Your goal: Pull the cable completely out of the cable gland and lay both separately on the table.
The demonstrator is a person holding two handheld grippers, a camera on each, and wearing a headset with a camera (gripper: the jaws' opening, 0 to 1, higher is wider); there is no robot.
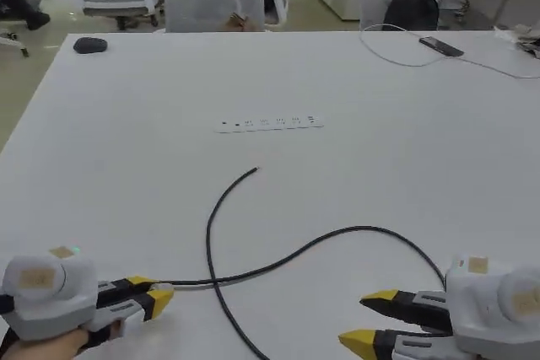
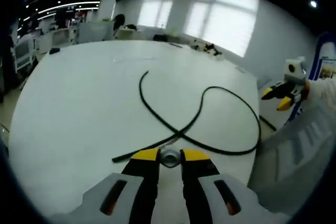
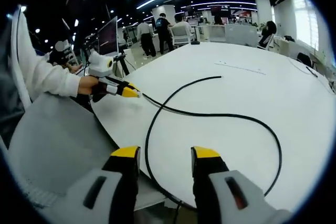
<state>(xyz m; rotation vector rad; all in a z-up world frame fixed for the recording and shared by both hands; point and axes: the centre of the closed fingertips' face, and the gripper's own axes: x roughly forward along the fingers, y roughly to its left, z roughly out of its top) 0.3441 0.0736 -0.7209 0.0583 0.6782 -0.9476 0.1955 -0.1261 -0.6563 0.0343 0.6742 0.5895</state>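
Thin black cable lies in a crossed loop on the white table, near end in what looks like a small silvery gland pinched by the left gripper, held low and level; right gripper hovers alongside, jaws spread.

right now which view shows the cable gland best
The left gripper view: the cable gland shows close up as a silver round piece between the yellow tips of the left hand-held gripper. In the head view and the right gripper view that gripper's tips hide it.
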